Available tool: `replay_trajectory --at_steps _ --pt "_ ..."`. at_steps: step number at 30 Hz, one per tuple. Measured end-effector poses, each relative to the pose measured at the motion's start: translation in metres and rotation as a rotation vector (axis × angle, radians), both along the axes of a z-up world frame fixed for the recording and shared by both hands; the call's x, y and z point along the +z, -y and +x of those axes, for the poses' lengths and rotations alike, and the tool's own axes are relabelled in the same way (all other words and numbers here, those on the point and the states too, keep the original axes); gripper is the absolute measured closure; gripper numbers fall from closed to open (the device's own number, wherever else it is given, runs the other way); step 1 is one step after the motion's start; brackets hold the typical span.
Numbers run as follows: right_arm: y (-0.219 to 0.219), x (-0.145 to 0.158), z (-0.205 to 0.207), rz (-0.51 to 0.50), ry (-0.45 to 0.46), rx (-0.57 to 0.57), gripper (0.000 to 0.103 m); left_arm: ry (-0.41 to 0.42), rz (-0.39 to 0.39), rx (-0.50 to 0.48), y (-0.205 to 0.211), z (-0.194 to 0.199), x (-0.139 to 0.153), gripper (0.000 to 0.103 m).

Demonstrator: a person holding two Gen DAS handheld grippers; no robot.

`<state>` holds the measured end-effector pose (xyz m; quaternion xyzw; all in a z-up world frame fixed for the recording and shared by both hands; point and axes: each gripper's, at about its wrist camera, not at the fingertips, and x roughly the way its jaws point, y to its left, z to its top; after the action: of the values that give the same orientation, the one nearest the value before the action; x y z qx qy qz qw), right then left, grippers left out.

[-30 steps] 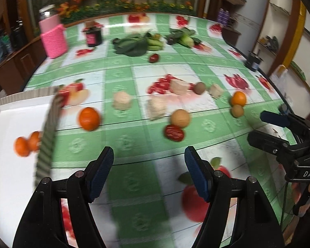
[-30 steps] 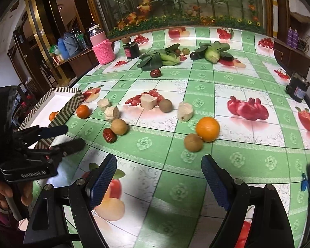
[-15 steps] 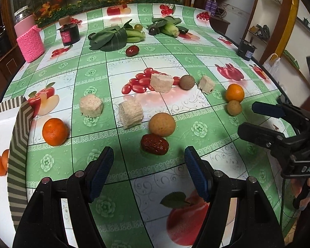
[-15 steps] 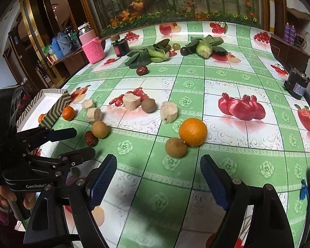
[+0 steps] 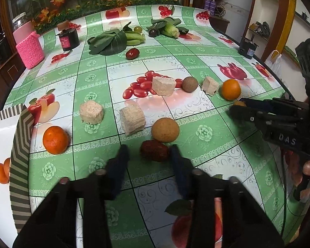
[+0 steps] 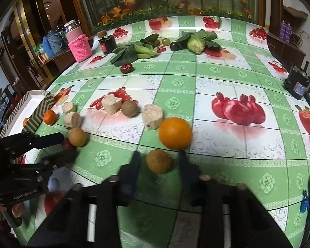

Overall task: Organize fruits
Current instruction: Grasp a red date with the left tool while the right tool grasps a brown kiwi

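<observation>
My left gripper (image 5: 148, 155) is open, its fingers on either side of a dark red date (image 5: 154, 150) on the green tablecloth. A round tan fruit (image 5: 165, 129) sits just beyond it, and a small orange (image 5: 55, 137) lies to the left by the white box (image 5: 2, 136), which holds two oranges (image 5: 2, 171). My right gripper (image 6: 158, 161) is open around a brown kiwi-like fruit (image 6: 158, 161), with a big orange (image 6: 175, 133) just behind it. The left gripper (image 6: 60, 146) also shows in the right wrist view.
Several beige cut blocks (image 5: 134, 119) and another brown round fruit (image 5: 189, 84) lie mid-table. Leafy greens (image 5: 111, 41), a dark red fruit (image 5: 132, 53), a dark jar (image 5: 68, 39) and a pink-sleeved bottle (image 5: 30, 45) stand at the back. A black device (image 6: 297, 84) sits at the right edge.
Both grippers have moved forward and down. The left one now brackets the red date, and the right one brackets the brown fruit. Both jaws look narrower than before.
</observation>
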<state>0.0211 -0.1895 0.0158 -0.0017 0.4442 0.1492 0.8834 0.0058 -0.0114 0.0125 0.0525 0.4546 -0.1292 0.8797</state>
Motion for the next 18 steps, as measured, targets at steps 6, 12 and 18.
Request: replay_trajectory --at_steps 6,12,18 --pt "0.003 0.001 -0.007 0.008 -0.002 0.011 0.077 -0.011 -0.036 0.003 -0.008 -0.004 0.001 0.078" --pt "-0.004 0.013 -0.021 0.043 0.014 0.039 0.077 -0.012 -0.084 0.009 -0.02 -0.016 0.012 0.078" --pt "-0.028 0.029 -0.032 0.076 0.039 0.102 0.077 0.014 -0.096 0.036 -0.036 -0.027 0.026 0.078"
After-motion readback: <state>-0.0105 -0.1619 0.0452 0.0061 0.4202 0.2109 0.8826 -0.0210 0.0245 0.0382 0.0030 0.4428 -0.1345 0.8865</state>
